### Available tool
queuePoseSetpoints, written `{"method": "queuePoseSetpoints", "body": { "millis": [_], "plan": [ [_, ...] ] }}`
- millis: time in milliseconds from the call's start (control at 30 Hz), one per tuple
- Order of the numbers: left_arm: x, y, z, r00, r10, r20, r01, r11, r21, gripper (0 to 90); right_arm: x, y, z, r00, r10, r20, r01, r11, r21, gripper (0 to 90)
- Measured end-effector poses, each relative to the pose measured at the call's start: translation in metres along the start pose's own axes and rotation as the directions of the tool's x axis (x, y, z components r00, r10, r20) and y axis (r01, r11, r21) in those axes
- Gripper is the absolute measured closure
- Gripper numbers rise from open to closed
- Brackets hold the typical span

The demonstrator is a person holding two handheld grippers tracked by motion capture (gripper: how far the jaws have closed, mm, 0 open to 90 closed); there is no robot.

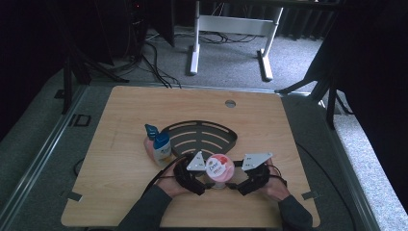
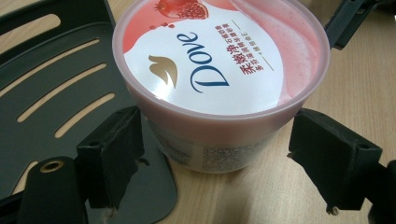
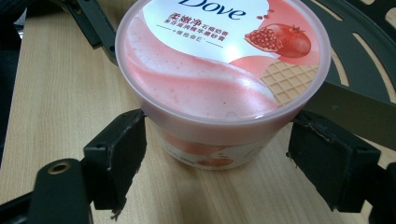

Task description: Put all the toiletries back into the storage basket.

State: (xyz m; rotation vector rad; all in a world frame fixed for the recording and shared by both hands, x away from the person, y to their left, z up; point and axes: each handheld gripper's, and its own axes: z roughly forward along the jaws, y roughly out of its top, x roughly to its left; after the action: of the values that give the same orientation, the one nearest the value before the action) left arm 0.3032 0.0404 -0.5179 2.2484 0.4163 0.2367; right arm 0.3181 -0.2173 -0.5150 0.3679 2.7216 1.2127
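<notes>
High view: a round pink tub (image 1: 220,167) is seen standing upright on the pale wood-grain table (image 1: 120,120), flanked by the left gripper (image 1: 204,185) at 9 o'clock and the right gripper (image 1: 235,185) at 3 o'clock. A dark slotted fan-shaped rack (image 1: 202,134) lies flat at 12 o'clock of the tub. Two bottles (image 1: 159,147) are lying by the rack's left edge; their labels are too small to read.

Left gripper view: the glossy lid (image 2: 219,56) is printed with a Dove logo. Matte black jaws are held apart either side of the tub wall, apparently not pressing.

Right gripper view: jaws likewise are spread around the tub (image 3: 219,84), with the rack (image 3: 359,51) beyond.
</notes>
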Motion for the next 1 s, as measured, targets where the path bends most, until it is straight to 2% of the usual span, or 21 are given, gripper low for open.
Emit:
{"method": "queuePoseSetpoints", "body": {
  "millis": [367,667,767,1000],
  "plan": [
    [0.005,0.009,-0.003,0.9996,0.022,-0.015,-0.022,0.9997,0.009,18.2,-0.006,0.006,-0.004,1.0000,-0.007,0.005,0.007,1.000,-0.002,19.4],
    [0.010,0.014,-0.006,0.9997,0.013,-0.023,-0.013,0.9999,-0.001,18.2,-0.013,0.011,-0.006,1.0000,-0.009,0.002,0.009,1.000,-0.008,19.4],
    [0.011,0.017,-0.008,0.9991,0.023,-0.035,-0.023,0.9997,0.008,18.2,-0.015,0.013,-0.006,1.0000,-0.002,-0.005,0.002,1.000,-0.006,19.4],
    [0.016,0.023,-0.010,0.9991,0.019,-0.037,-0.019,0.9998,-0.001,18.2,-0.020,0.019,-0.010,0.9999,-0.014,0.006,0.014,1.000,-0.012,19.4]
  ]
}}
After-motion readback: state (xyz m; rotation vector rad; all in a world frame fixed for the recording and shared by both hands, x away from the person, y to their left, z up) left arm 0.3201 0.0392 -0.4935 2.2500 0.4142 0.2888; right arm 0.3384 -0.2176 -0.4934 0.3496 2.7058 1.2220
